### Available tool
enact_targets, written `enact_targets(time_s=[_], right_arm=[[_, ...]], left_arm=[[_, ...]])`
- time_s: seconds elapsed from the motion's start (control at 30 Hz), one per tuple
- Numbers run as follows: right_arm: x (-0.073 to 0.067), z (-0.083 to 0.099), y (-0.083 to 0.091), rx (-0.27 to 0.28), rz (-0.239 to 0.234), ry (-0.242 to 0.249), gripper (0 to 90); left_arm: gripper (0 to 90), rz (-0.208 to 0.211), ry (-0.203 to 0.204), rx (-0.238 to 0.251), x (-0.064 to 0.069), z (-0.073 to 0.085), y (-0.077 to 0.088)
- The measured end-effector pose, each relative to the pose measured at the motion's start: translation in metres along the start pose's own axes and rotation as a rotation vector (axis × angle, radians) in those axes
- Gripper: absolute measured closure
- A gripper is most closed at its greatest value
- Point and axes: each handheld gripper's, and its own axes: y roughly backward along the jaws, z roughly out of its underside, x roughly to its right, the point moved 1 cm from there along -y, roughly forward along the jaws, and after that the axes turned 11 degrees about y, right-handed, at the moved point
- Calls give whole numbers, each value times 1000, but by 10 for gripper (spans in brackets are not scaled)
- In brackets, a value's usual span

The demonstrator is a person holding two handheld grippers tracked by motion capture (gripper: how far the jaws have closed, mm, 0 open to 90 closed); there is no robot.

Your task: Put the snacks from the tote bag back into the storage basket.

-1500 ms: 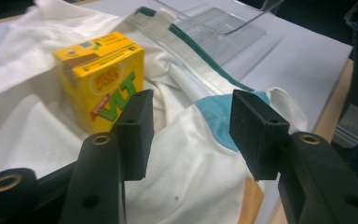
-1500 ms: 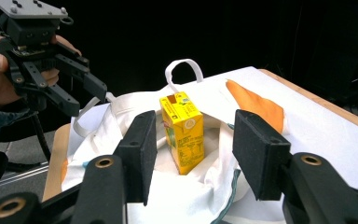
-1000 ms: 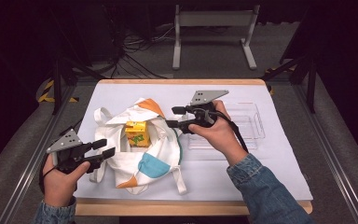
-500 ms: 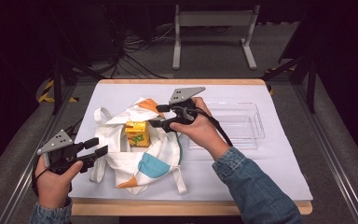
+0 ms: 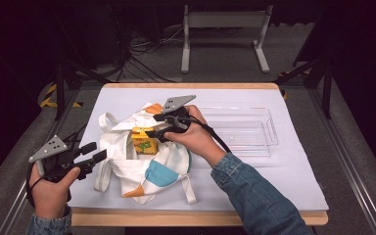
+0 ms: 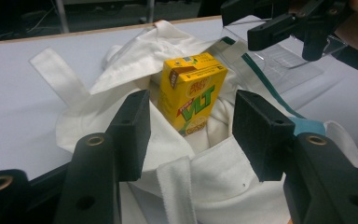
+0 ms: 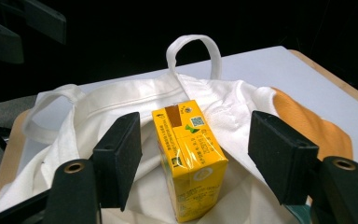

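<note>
Two grippers are bearing on one small yellow juice carton (image 5: 144, 142), which is standing upright in the open mouth of the white cloth tote bag with orange and blue patches (image 5: 164, 171) on the white table cover (image 5: 293, 181). We are reading the carton's long axis as vertical, tilted only slightly, with its printed face turned toward our left side.

We are holding the right gripper (image 5: 152, 126) much nearer: in the right gripper view the carton (image 7: 189, 161) is sitting straight ahead, centred in the gap between the two black jaws, which are standing wider than the box and apart from it on both sides. Those jaws have just been opening, and nothing is being pressed between them yet. The right hand (image 5: 193, 137) is reaching in from the right over the bag, gripper pointing leftward and slightly down, so a short push forward should, we judge, bring the pads to the carton's side faces.

We are keeping the left gripper (image 5: 94, 152) at the bag's left edge, jaws parted about halfway and empty, aimed at the carton (image 6: 191, 93) across the cloth rim; the left hand (image 5: 51, 188) is held low near the table's front corner. Beyond the bag, a clear plastic rectangular tray (image 5: 269, 142) is lying on the right.
</note>
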Motion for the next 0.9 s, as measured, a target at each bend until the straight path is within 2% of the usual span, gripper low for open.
enact_targets(time_s=[0.3, 0.47, 0.67, 0.9], right_arm=[[4, 11, -27, -53, -17, 14, 312], [6, 17, -37, -51, -30, 16, 286], [5, 20, -44, -63, -35, 27, 286], [-2, 23, -55, -89, -78, 40, 333]], left_arm=[[468, -21, 3, 6, -1, 0, 0], [460, -25, 9, 10, -2, 1, -1], [457, -22, 7, 5, -1, 1, -2], [456, -16, 9, -3, -1, 2, -4]])
